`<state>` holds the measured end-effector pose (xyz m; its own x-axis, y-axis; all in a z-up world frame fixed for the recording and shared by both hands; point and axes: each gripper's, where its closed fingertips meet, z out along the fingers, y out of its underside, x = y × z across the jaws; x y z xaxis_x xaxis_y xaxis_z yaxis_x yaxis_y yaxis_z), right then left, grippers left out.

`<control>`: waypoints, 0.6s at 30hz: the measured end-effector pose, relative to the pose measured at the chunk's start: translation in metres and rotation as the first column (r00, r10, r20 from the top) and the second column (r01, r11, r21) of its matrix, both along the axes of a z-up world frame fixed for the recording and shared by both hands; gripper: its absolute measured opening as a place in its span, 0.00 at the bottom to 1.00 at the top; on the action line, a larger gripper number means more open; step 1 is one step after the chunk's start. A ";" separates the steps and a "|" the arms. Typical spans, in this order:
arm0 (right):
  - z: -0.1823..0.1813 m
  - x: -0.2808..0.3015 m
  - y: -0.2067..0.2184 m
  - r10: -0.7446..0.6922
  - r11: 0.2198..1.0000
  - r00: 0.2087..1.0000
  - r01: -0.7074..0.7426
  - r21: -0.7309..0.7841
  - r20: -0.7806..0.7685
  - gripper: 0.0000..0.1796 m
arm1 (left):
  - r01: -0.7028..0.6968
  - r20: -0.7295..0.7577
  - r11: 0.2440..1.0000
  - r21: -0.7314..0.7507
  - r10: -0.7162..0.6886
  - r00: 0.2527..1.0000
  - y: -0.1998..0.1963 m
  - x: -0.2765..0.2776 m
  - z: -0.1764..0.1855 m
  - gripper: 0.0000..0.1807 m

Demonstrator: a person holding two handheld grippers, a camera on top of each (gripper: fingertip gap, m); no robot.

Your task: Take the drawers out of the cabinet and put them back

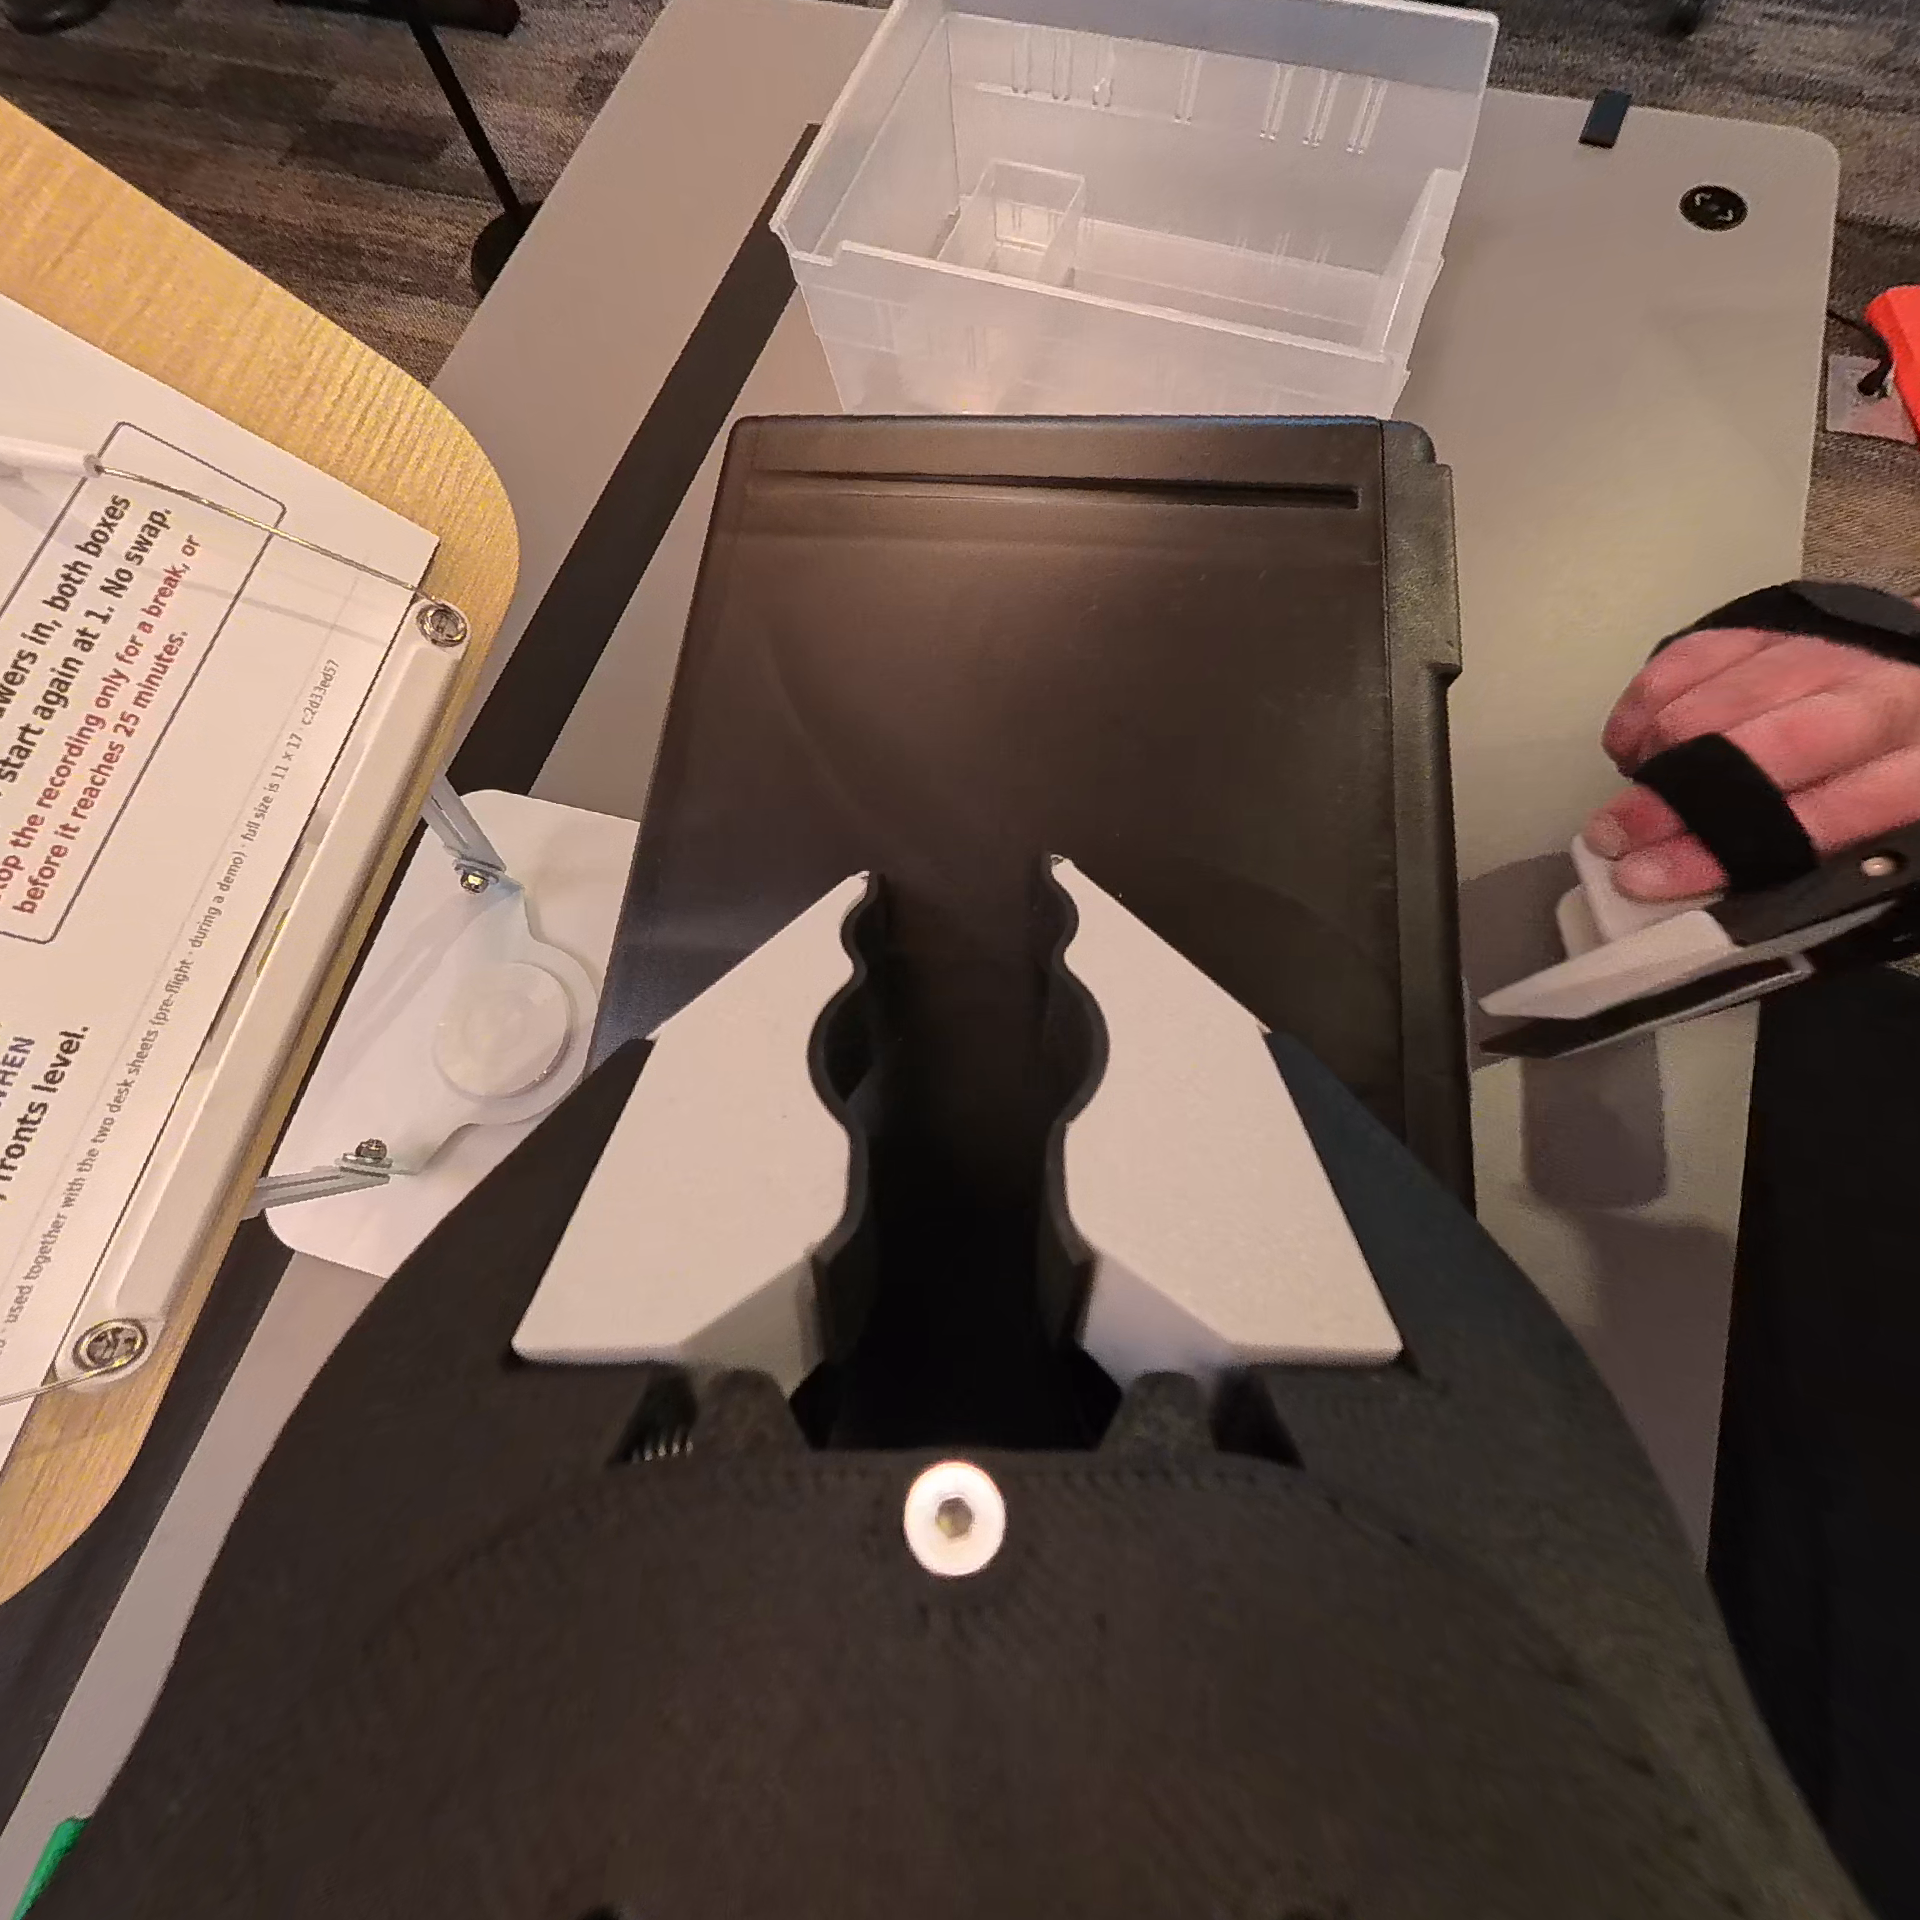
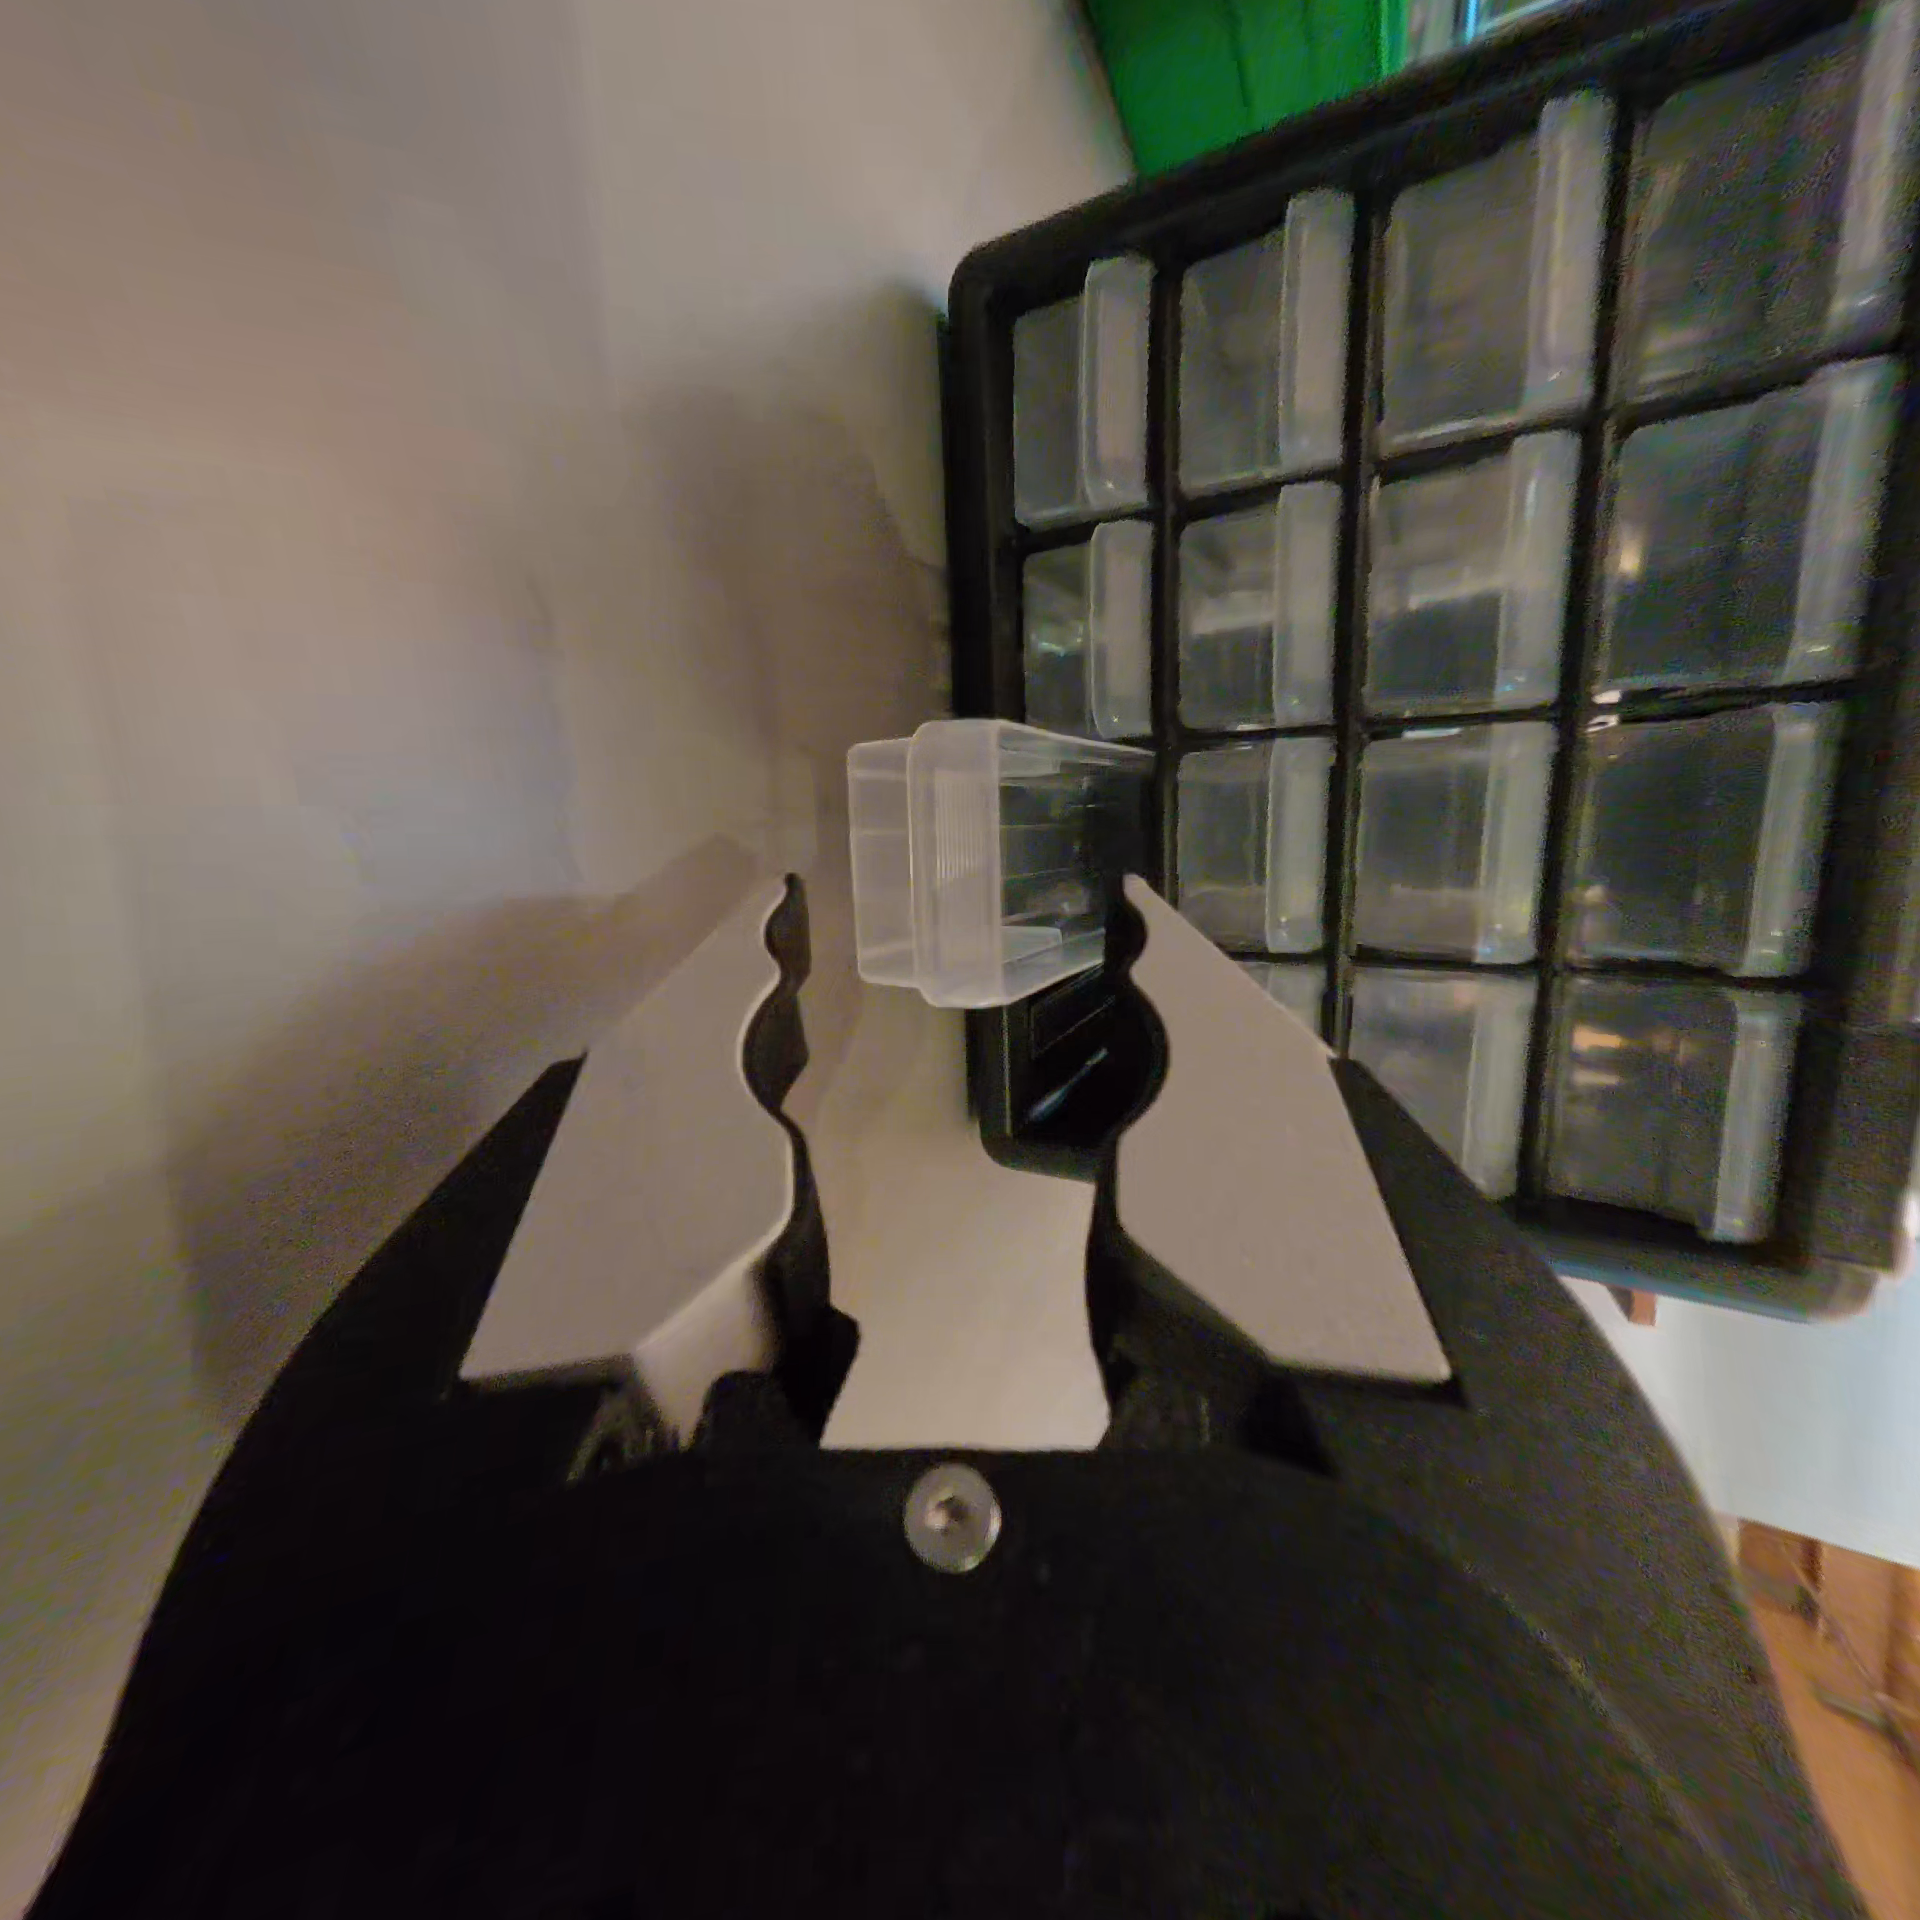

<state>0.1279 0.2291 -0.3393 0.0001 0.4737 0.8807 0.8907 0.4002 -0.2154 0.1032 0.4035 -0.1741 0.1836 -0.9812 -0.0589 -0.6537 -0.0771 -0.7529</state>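
At frame left, the left gripper (image 1: 961, 883) hangs parted and empty over the matte black cabinet (image 1: 1039, 644). Right gripper (image 2: 956, 894), spread and empty, nears a half-out clear plastic drawer (image 2: 977, 862) at frame centre; a skewed pinch might jam or drop its slick, boxy shell.

A white printed sheet (image 1: 156, 748) is lying at the left of the left wrist view, held under a clear cover on a wooden board (image 1: 343, 395). It is carrying black lines of print, some red lines inside a rounded box, and one fine line along its edge. In the right wrist view no writing is showing on anything.
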 end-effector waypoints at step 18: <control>0.006 -0.001 -0.029 0.019 0.988 0.999 -0.012 -0.155 0.044 0.09 | -0.001 0.001 1.000 -0.005 0.001 1.000 0.000 0.000 0.000 0.15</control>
<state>0.1269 0.2001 -0.3337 -0.0460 0.6038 0.7958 0.8950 0.3787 -0.2356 0.1031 0.4037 -0.1742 0.1845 -0.9813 -0.0542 -0.6530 -0.0812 -0.7530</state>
